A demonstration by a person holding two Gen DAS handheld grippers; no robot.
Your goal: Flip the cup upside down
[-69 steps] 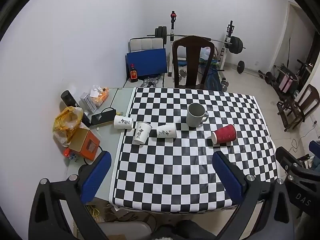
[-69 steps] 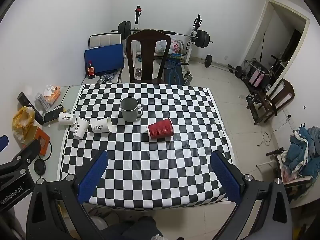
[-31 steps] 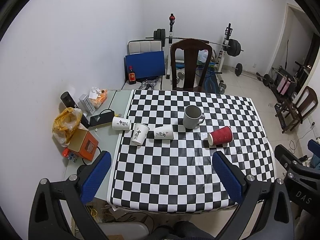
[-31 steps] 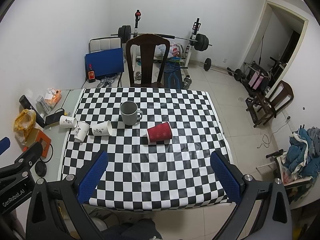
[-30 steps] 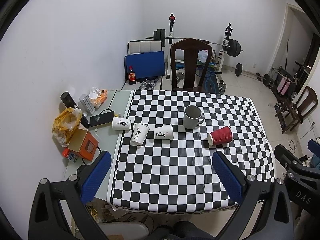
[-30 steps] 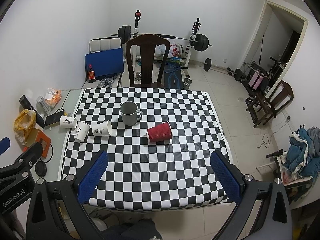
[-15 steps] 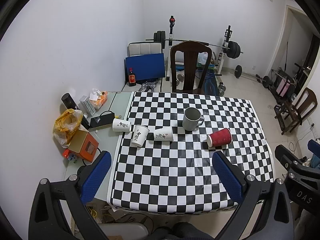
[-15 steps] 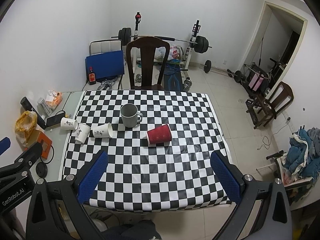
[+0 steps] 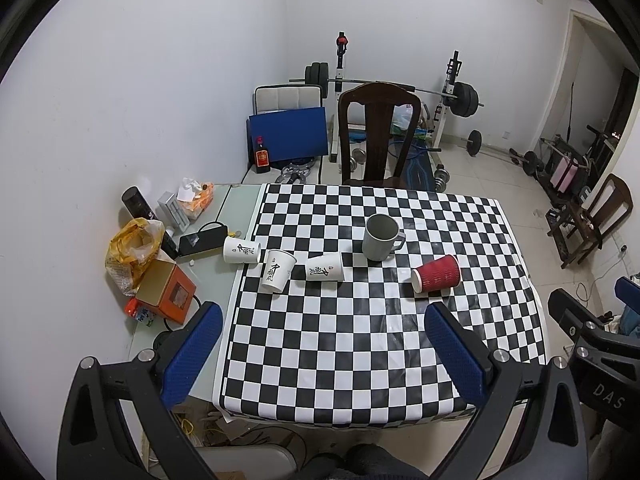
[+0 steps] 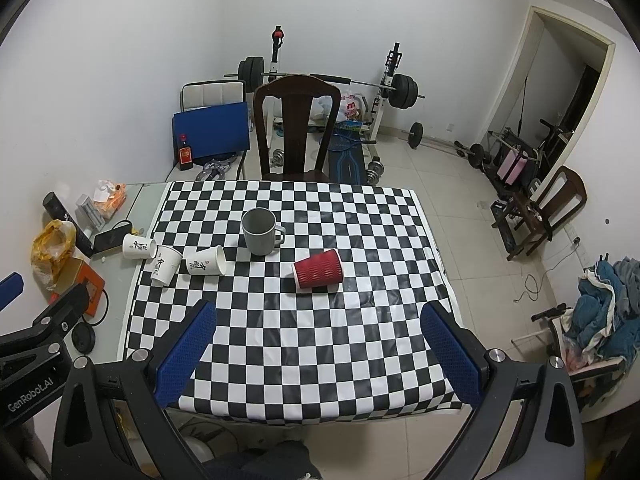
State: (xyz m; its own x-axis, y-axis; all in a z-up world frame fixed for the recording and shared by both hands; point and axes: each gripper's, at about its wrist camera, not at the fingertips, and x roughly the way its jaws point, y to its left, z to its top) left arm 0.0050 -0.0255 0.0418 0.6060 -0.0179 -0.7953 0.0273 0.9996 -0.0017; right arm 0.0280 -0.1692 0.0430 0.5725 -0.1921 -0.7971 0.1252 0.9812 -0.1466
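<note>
Left wrist view: pulled back and higher than 2.3 s ago, table smaller in frame. Left gripper [image 9: 320,344] and right gripper [image 10: 318,344] spread wide, empty. Upright grey ceramic mug [image 9: 381,237] mid-table on checkered black-and-white tablecloth [image 9: 360,344], untouched; flip not begun.

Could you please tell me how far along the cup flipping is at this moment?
Nothing looks done yet: the grey mug stands upright, the red cup lies on its side. Nothing is in hand; the left hand-held gripper and right hand-held gripper are open above the table's near edge. Grasping and flipping remain.
</note>
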